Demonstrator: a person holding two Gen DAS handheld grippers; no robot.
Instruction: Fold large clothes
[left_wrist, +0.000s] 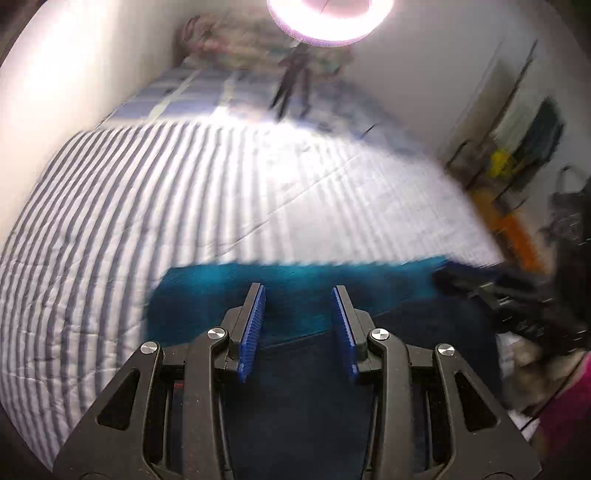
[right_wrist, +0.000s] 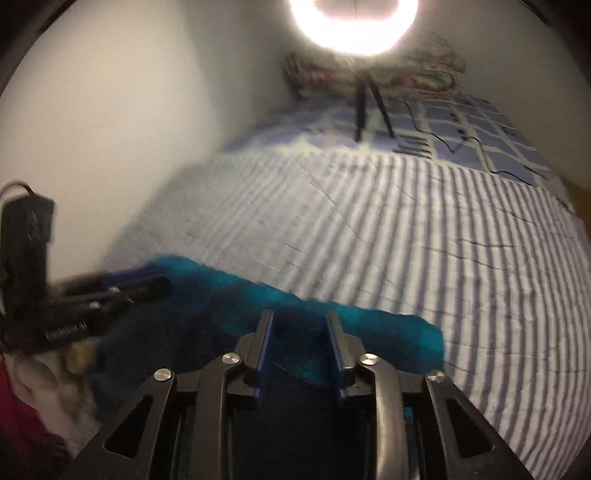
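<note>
The teal garment (left_wrist: 295, 291) is lying at the near edge of the bed, on the striped bedspread (left_wrist: 147, 206), with a darker fold of it running under both tools. Going from the left: the left tool (left_wrist: 298, 295) is hovering over the cloth with its blue pads (left_wrist: 255, 325) parted and nothing pinched between them, so it is released. To its right, the right tool (right_wrist: 300, 321) is likewise pointing down at the garment's far hem, its jaws standing a little apart; in its own view, dark cloth is showing in the gap, but blur is hiding whether the pads are pressing on it, so I cannot tell if it is gripping. To do this step well, each tool is probably needing one clean layer at a corner, pinched fully before lifting, and both moving together so the fold is landing straight. The ring light (right_wrist: 354, 26) on its tripod is standing further up the bed, well apart.
</note>
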